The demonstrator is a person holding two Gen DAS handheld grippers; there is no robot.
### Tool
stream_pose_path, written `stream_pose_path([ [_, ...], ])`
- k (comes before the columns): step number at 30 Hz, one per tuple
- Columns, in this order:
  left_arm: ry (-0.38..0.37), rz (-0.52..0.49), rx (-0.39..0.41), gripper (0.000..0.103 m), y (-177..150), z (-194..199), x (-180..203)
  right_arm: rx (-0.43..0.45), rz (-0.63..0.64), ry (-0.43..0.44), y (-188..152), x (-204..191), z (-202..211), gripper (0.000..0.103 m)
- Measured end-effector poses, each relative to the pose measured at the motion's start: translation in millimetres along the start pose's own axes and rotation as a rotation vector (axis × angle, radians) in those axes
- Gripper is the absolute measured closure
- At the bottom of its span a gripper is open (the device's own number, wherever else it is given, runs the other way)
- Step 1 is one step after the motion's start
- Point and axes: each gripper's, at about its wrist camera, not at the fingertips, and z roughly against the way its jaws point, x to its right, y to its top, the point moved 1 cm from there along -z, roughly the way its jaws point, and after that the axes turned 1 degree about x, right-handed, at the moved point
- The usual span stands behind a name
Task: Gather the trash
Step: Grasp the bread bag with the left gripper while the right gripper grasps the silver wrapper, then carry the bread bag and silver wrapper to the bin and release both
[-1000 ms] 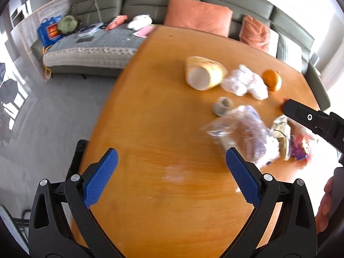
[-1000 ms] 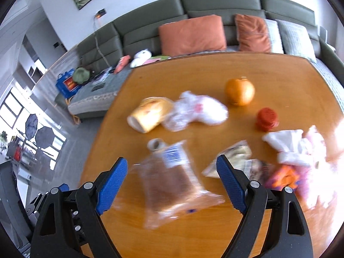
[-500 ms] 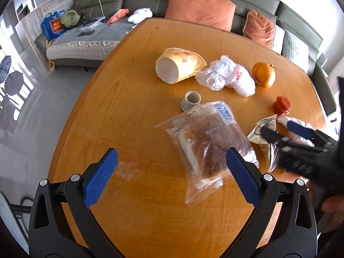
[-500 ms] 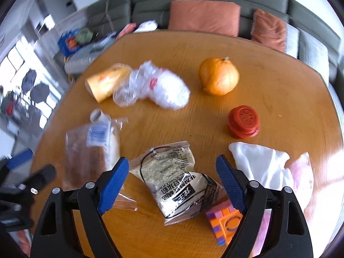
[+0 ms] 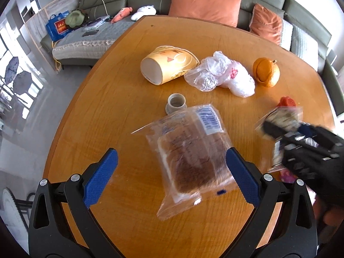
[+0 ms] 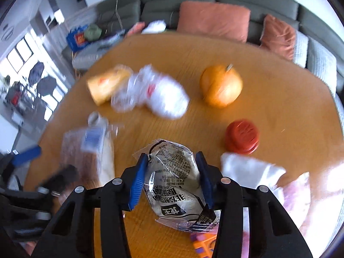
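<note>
Closed since half a second ago: right gripper (image 6: pixel 172 176), blue pads now clamped on crinkled silver snack wrapper with black print (image 6: pixel 174 178), raised just above round orange-brown wooden table (image 5: pixel 120 99). Clear plastic bread bag (image 5: pixel 191 157) holding brown sliced loaf, flat on table under wide-open left gripper (image 5: pixel 172 176). Yellow paper cup (image 5: pixel 167 64) tipped on its side, touching crumpled clear plastic bag (image 5: pixel 221 75). Near these, orange fruit (image 5: pixel 266 72), red ridged cap (image 6: pixel 241 136).
</note>
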Motion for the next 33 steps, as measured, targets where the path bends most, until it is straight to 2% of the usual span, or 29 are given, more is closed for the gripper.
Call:
stream_pose_path([
  [5, 0.017, 0.035, -0.026, 0.006, 4, -22, 15, 0.067, -0.004, -0.018, 12, 4, 16, 0.056],
  [10, 0.029, 0.037, -0.060, 0.006, 7, -41, 26, 0.073, -0.034, 0.008, 24, 11, 17, 0.056],
  [13, 0.077, 0.033, -0.112, 0.005, 4, -60, 27, 0.073, -0.050, 0.011, 25, 12, 18, 0.056],
  [15, 0.025, 0.082, -0.102, 0.006, 1, -63, 20, 0.071, -0.060, 0.013, 24, 14, 18, 0.056],
  [16, 0.001, 0.100, -0.099, 0.009, 0, -63, 16, 0.070, -0.065, 0.011, 24, 15, 18, 0.056],
  [19, -0.018, 0.070, -0.071, 0.024, -1, -55, 13, 0.069, -0.073, 0.007, 23, 14, 18, 0.056],
  [20, -0.038, 0.068, -0.065, 0.026, -2, -52, 11, 0.071, -0.075, 0.006, 22, 14, 19, 0.056],
  [26, -0.097, 0.047, -0.054, 0.027, -14, -34, -5, 0.083, -0.079, -0.008, 19, -1, 28, 0.056],
  [33, -0.126, 0.003, 0.016, 0.027, -18, -6, -30, 0.099, -0.085, -0.011, 18, -30, 36, 0.056],
])
